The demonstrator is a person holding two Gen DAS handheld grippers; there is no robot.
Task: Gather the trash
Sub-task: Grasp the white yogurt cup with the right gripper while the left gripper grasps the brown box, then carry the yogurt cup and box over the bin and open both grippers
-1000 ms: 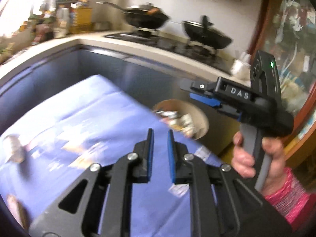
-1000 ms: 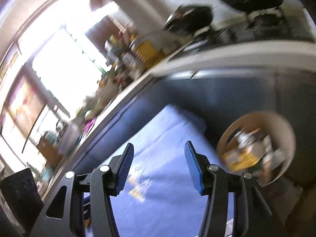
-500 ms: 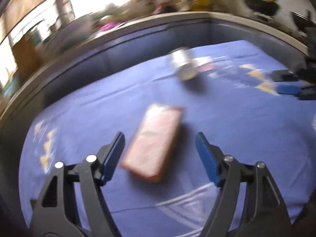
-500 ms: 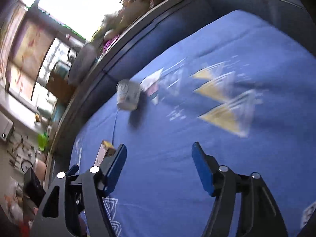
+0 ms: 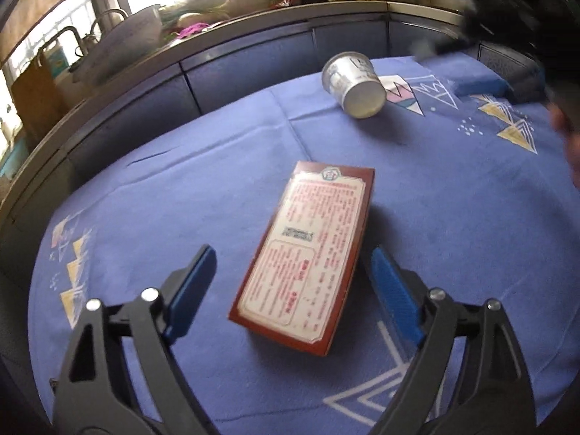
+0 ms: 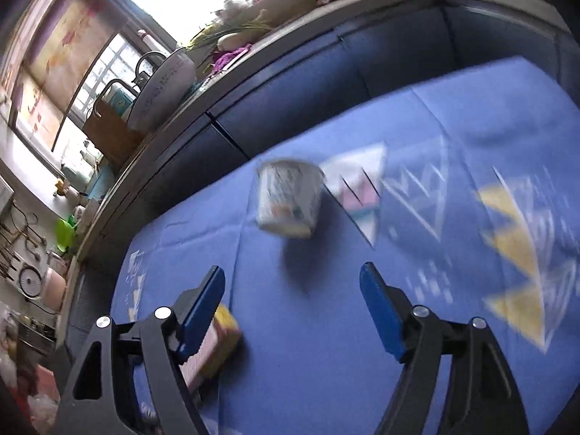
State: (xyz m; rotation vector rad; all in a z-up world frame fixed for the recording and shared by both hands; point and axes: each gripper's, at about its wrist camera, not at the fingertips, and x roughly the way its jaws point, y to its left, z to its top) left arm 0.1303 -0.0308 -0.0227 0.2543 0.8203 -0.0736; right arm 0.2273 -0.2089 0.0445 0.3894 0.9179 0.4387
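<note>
Your left gripper (image 5: pixel 291 286) has its jaws spread wide, they have just been opening, and the red box (image 5: pixel 308 250) lies flat on the table (image 5: pixel 453 217) between them, untouched by either pad. The box sits slantwise to the jaws, its near corner closer to the right pad. That is your risk: close now and one pad probably meets a corner first, and the box twists or skids on the blue cloth (image 5: pixel 217 181) instead of seating. I would square up to its long sides first. It also lies low and flat, so pads that ride too high could slip over its top edge.

Your right gripper (image 6: pixel 291 304) is wide open too, jaws just been opening, nothing between them but cloth. The paper cup (image 6: pixel 288 199) lies on its side ahead of those jaws, well clear of them. A tipped cup rolls; nudge it with one pad and it could trundle toward the far edge of the table, where the dark cabinet fronts (image 6: pixel 290 98) begin. The right view is blurred, so judging your line on the cup looks hard just now.

Mind the two grippers crowding each other: the box shows just beside the right gripper's left jaw, and the right gripper's blue pad hangs above the cloth beyond the cup in the left view. Nothing else lies between either pair of jaws and its target. The kitchen counter (image 5: pixel 253 11) with bottles and a basin sits beyond, out of play.
</note>
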